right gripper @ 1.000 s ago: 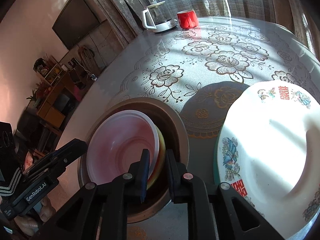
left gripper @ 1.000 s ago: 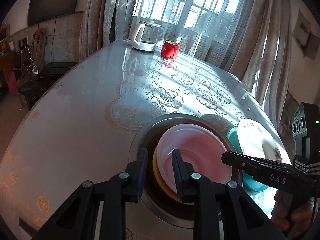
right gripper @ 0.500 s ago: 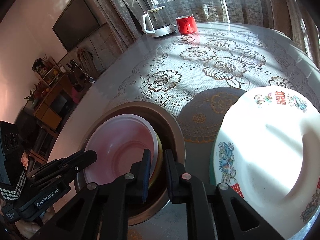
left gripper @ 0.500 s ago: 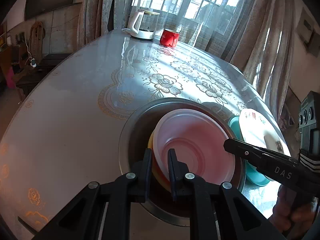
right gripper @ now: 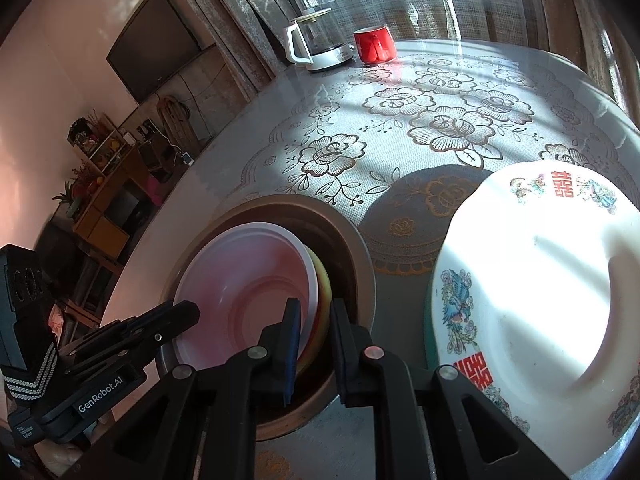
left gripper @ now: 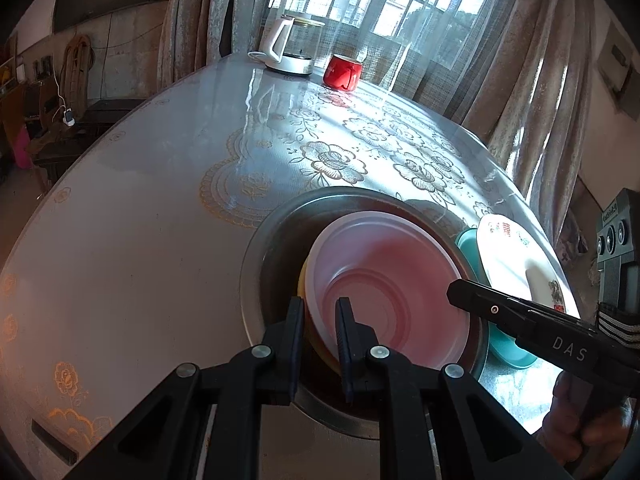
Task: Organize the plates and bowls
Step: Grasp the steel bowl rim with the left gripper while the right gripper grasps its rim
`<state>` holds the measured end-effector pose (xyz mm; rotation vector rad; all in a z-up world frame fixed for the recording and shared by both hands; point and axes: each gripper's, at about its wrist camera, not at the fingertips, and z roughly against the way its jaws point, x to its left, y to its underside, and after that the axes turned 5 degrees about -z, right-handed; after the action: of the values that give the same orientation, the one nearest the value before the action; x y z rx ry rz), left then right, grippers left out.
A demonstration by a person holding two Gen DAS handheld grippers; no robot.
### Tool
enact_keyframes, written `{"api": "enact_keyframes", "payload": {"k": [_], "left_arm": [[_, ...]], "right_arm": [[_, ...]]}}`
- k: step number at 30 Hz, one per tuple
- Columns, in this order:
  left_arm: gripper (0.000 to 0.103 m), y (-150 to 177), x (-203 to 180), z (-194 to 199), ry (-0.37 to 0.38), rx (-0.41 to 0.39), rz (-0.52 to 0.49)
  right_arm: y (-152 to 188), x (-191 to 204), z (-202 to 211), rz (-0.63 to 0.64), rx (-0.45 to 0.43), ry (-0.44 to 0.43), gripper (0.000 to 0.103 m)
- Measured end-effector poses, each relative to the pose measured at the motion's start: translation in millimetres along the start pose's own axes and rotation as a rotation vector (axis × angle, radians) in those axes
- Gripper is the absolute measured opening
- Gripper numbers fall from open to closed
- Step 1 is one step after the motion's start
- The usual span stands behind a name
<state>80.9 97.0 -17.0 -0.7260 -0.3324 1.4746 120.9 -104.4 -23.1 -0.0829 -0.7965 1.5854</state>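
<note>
A pink bowl [left gripper: 384,280] nests in a yellow bowl [left gripper: 303,280], both inside a metal basin [left gripper: 260,280]. My left gripper [left gripper: 320,322] is shut on the near rims of the pink and yellow bowls. My right gripper [right gripper: 314,328] is shut on the same two rims at the opposite side; the pink bowl [right gripper: 240,284], the yellow bowl [right gripper: 324,284] and the basin [right gripper: 352,248] show there. A white patterned plate [right gripper: 540,280] lies on a teal plate [left gripper: 512,348] to the right of the basin; the white plate [left gripper: 508,256] also shows in the left wrist view.
A glass kettle [left gripper: 292,46] and a red mug [left gripper: 342,72] stand at the table's far edge by the curtained window. The round table [left gripper: 140,200] has a lace floral cloth under glass. Shelves and furniture [right gripper: 104,200] stand beyond the table's left side.
My left gripper has closed from open onto the bowl rims. Both grippers have risen slightly, and the pink and yellow bowls sit higher in the basin.
</note>
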Motion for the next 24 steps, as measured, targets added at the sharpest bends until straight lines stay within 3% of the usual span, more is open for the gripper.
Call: {"api": "enact_keyframes", "payload": {"k": [24], "left_arm": [[0.025,5.5,22.9,28.0,0.01,-0.058,0.086]], "right_arm": [[10.3,-16.2,21.3,-0.088,-0.062,-0.072,0.02]]}}
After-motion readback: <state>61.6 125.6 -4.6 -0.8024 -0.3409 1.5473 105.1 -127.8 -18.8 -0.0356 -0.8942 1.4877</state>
